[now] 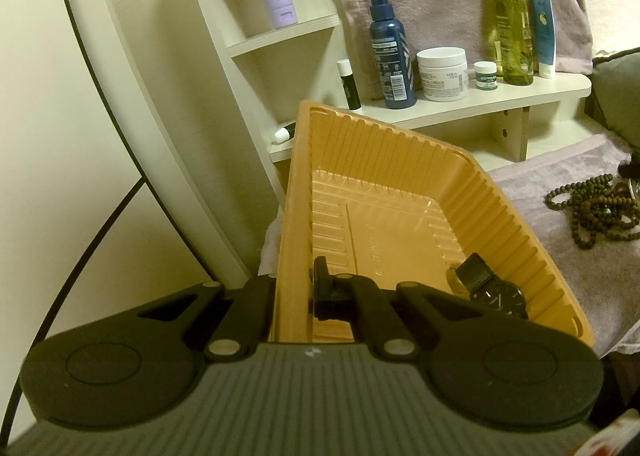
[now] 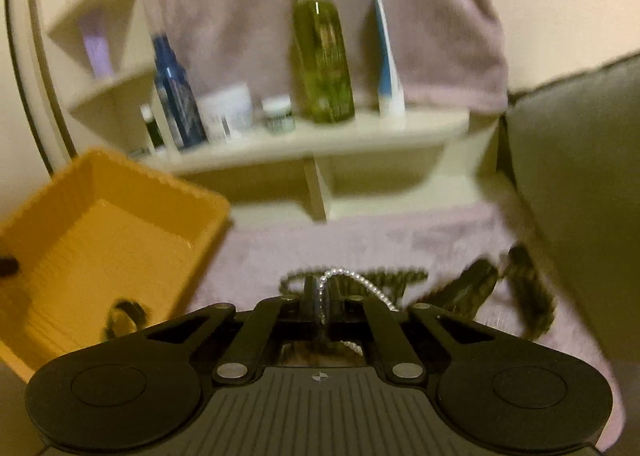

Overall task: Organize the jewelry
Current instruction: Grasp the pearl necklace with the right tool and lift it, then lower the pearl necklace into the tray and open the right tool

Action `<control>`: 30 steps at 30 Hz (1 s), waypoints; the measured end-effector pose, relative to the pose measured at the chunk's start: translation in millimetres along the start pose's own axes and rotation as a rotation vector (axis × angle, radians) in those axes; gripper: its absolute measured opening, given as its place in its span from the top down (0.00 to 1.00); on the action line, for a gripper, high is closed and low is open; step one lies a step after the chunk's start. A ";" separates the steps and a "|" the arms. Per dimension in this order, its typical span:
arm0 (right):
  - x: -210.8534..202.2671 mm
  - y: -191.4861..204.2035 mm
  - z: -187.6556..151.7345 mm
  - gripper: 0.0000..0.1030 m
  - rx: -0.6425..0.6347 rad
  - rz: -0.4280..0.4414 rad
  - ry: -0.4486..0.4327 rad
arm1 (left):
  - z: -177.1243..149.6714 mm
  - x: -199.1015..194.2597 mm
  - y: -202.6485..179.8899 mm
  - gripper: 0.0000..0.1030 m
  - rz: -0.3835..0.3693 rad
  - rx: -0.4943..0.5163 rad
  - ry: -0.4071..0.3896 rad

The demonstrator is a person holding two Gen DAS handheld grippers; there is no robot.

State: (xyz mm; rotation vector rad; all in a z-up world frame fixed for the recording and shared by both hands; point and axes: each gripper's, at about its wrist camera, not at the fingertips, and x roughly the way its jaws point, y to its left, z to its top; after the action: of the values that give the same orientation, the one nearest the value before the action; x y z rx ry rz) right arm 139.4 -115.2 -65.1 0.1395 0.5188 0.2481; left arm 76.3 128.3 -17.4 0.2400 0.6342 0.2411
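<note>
An orange plastic tray is tilted up, and my left gripper is shut on its left wall. A black watch lies in the tray's near right corner. The tray shows at the left of the blurred right wrist view, with the watch inside. My right gripper is shut on a white pearl strand that loops out to the right. Brown bead necklaces lie on the pink towel; they also show behind my right gripper.
A white shelf behind carries a blue spray bottle, a white cream jar, a small jar, a green bottle and a blue tube. A mirror edge curves on the left. A grey cushion stands right.
</note>
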 end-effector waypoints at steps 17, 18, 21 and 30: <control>-59.5 1.1 78.2 0.97 -0.024 0.117 -0.182 | 0.9 -0.1 0.3 0.98 -0.005 -0.021 -0.003; -61.3 1.9 80.4 0.97 -0.026 0.122 -0.187 | 1.2 -0.1 0.5 0.98 -0.006 -0.023 -0.004; -68.7 6.4 88.1 0.97 -0.036 0.134 -0.216 | 1.5 -0.5 -0.2 0.98 -0.006 -0.024 -0.005; -74.0 25.1 106.7 0.97 -0.041 0.214 -0.238 | 1.1 -0.5 0.6 0.98 -0.008 -0.029 -0.006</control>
State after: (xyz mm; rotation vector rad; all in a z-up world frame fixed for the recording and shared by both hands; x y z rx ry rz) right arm 126.3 -118.3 66.5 0.1820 0.2619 0.4451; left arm 76.5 128.5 -16.1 0.2097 0.6253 0.2413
